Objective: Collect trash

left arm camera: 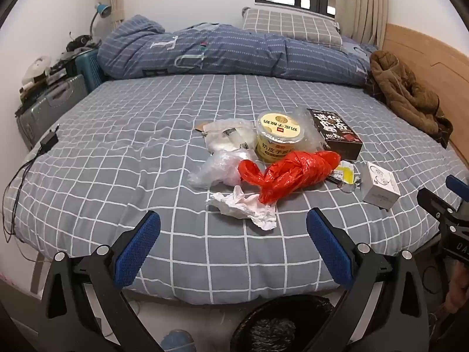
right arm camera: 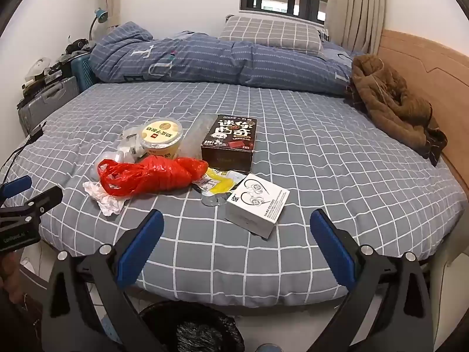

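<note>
Trash lies in a heap on the grey checked bed [left arm camera: 117,135]: a red plastic bag [left arm camera: 290,173], a crumpled white tissue [left arm camera: 246,208], clear plastic bags [left arm camera: 217,167], a yellow yogurt cup [left arm camera: 278,135], a dark box [left arm camera: 337,135], a yellow wrapper [left arm camera: 346,174] and a small white box [left arm camera: 379,186]. My left gripper [left arm camera: 234,228] hovers open just short of the tissue. My right gripper [right arm camera: 237,226] stands open near the white box [right arm camera: 258,205], with the red bag [right arm camera: 149,176] to its left. A black-lined bin [left arm camera: 281,325] sits on the floor below the bed edge.
A folded blue duvet [left arm camera: 228,52] and pillow [left arm camera: 290,25] lie at the far side. A brown jacket [left arm camera: 407,94] rests by the wooden headboard at right. A charger with cable [left arm camera: 48,139] lies at the bed's left edge. Suitcases [left arm camera: 52,102] stand beyond.
</note>
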Motion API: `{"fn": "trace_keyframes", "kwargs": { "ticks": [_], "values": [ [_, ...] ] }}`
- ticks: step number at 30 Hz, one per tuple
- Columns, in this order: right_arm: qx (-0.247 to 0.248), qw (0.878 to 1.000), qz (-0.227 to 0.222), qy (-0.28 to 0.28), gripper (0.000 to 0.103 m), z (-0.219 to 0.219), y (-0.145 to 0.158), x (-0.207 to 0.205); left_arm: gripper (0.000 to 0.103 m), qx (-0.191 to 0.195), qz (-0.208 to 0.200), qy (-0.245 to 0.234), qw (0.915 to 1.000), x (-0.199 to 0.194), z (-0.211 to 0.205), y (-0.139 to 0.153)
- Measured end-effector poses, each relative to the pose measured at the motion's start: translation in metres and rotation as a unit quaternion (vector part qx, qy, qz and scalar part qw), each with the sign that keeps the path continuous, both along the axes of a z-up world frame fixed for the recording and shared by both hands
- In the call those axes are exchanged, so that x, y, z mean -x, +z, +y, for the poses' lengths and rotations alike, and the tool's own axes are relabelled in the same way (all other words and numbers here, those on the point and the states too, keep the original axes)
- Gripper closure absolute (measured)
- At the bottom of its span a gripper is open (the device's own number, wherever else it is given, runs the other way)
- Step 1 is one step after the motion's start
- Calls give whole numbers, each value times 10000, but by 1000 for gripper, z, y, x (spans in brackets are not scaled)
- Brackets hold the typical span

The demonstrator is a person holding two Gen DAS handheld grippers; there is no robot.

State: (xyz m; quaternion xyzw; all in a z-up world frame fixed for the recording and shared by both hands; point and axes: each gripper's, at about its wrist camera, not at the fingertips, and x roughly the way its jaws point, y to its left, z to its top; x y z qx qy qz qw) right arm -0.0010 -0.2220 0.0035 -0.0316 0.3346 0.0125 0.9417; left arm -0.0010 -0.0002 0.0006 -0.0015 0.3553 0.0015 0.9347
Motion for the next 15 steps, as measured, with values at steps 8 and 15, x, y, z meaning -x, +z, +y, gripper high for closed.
{"fn": "trace_keyframes", "kwargs": {
  "ticks": [8, 15],
  "values": [
    [64, 10000, 32, -29, 8, 2, -4, -3, 6, 51, 61, -4, 10000, 0, 1, 1],
    [23, 10000, 35, -8, 8, 4, -4, 0, 6, 2, 62, -12, 10000, -1, -1, 3]
  ]
}}
